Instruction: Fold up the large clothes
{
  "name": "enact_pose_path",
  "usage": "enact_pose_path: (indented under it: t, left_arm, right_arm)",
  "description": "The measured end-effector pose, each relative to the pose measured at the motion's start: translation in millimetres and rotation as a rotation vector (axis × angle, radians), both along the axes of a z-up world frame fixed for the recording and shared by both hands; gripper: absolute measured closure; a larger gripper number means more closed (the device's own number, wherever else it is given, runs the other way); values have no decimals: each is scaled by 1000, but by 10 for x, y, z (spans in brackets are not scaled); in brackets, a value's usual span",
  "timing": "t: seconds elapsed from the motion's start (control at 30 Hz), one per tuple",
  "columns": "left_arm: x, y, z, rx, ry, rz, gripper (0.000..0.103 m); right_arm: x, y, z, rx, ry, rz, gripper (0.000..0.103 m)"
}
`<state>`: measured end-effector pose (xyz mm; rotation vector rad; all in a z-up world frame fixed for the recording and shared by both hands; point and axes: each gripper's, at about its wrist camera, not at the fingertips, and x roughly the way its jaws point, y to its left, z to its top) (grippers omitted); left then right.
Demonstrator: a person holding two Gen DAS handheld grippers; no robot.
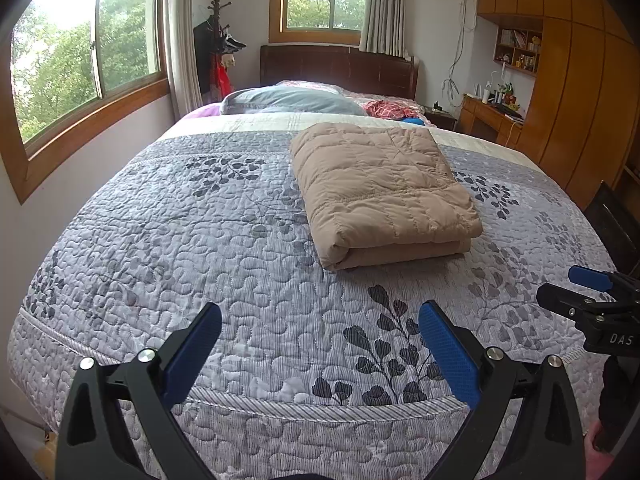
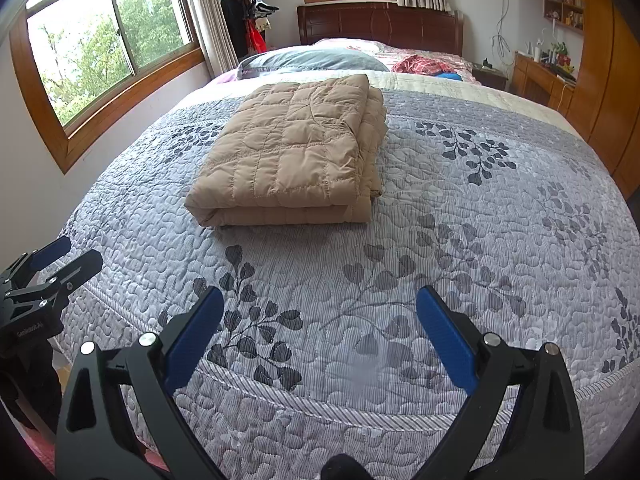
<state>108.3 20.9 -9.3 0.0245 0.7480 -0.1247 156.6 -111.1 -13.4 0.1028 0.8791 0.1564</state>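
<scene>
The tan quilted garment (image 1: 384,192) lay folded on the bed (image 1: 200,240), well ahead of both tools. Left tool (image 1: 320,344) and right tool (image 2: 320,328) gaped wide, holding nothing. A careless regrasp could drag layers and undo the fold.

I stand at the foot of the bed (image 1: 200,240), my left hand-held gripper (image 1: 320,344) and right hand-held gripper (image 2: 320,328) both above its near edge. The folded quilted jacket (image 1: 380,192) lies on the bedspread ahead of them, well apart. Behind it lie pillows (image 1: 292,100), then the headboard (image 1: 340,68). Windows (image 1: 88,48) are on the left, a desk (image 1: 492,116) on the right.
</scene>
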Motion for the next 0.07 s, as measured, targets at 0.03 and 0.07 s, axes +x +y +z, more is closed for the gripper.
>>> enact_pose_path:
  t: [0.03,0.07]
  left_arm:
    - [-1,2,2,1,-1,1,4]
    - [0,3,2,1,-1,1,4]
  right_arm:
    - [0,3,5,0,1,-1,7]
    - [-2,5,4,0,1,-1,7]
